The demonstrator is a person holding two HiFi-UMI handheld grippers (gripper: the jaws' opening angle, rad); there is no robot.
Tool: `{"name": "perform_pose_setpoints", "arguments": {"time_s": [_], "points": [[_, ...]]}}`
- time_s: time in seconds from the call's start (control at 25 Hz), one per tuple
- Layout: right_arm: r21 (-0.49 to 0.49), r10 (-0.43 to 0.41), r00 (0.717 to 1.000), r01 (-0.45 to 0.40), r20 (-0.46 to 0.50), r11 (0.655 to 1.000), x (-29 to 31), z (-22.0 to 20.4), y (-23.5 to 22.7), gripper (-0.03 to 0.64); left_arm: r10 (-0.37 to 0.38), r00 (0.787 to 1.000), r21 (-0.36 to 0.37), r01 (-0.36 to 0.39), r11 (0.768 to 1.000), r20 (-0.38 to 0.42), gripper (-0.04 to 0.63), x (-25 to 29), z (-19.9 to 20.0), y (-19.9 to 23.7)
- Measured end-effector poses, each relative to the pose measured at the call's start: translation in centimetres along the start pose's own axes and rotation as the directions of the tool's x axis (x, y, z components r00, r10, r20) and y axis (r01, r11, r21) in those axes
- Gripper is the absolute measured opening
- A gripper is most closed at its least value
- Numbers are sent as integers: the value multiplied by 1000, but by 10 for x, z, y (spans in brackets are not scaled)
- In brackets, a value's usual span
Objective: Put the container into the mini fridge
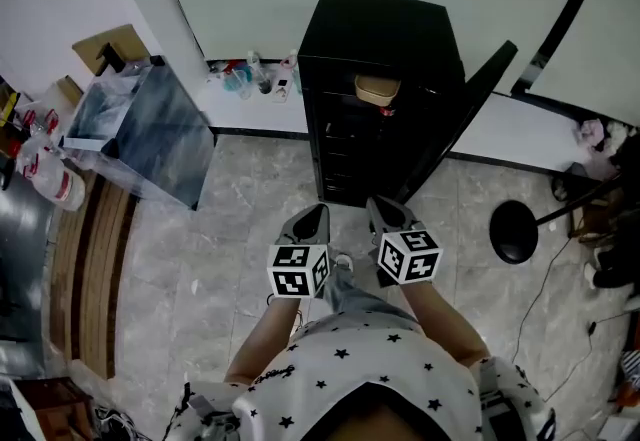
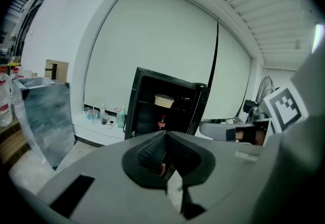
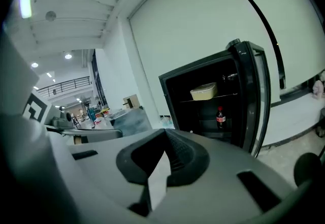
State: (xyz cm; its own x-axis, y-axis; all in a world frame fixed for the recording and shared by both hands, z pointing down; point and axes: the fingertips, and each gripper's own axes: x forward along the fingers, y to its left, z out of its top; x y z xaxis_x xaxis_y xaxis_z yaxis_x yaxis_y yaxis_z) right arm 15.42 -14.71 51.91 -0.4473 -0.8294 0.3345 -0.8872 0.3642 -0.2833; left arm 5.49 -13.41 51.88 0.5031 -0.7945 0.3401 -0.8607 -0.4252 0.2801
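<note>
The black mini fridge [image 1: 385, 39] stands against the wall with its door [image 1: 470, 119] swung open to the right. A beige lidded container [image 1: 377, 88] sits on its top shelf, and it also shows in the left gripper view [image 2: 164, 100] and the right gripper view [image 3: 203, 92]. A cola bottle [image 3: 220, 118] stands on a lower shelf. My left gripper [image 1: 313, 214] and right gripper [image 1: 378, 209] are held side by side in front of the fridge, well short of it. Both are shut with nothing between the jaws.
A large clear-wrapped box [image 1: 140, 134] stands at the left beside wooden boards [image 1: 95, 279]. Bottles [image 1: 250, 79] line the white ledge left of the fridge. A black round fan base [image 1: 515, 231] and cables lie on the floor to the right.
</note>
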Motion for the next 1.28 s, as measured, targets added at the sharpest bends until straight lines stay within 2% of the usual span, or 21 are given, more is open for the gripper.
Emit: {"name": "perform_pose_setpoints", "arguments": {"time_s": [0.2,0.4,1.28], "points": [[-58,9,1000,-9,-3,998,-28,-18,13,-6,5,1000,-11,-5,1000,1,12,-23,-20,-15],[-67,11,1000,-11,0,998,-48,-32,21,-6,4,1000,-16,-4,1000,-11,12,-41,-37,-28],[-65,30,999,-28,33,997,-70,-35,29,-8,-7,1000,-19,7,1000,4,12,-49,-42,-38]]}}
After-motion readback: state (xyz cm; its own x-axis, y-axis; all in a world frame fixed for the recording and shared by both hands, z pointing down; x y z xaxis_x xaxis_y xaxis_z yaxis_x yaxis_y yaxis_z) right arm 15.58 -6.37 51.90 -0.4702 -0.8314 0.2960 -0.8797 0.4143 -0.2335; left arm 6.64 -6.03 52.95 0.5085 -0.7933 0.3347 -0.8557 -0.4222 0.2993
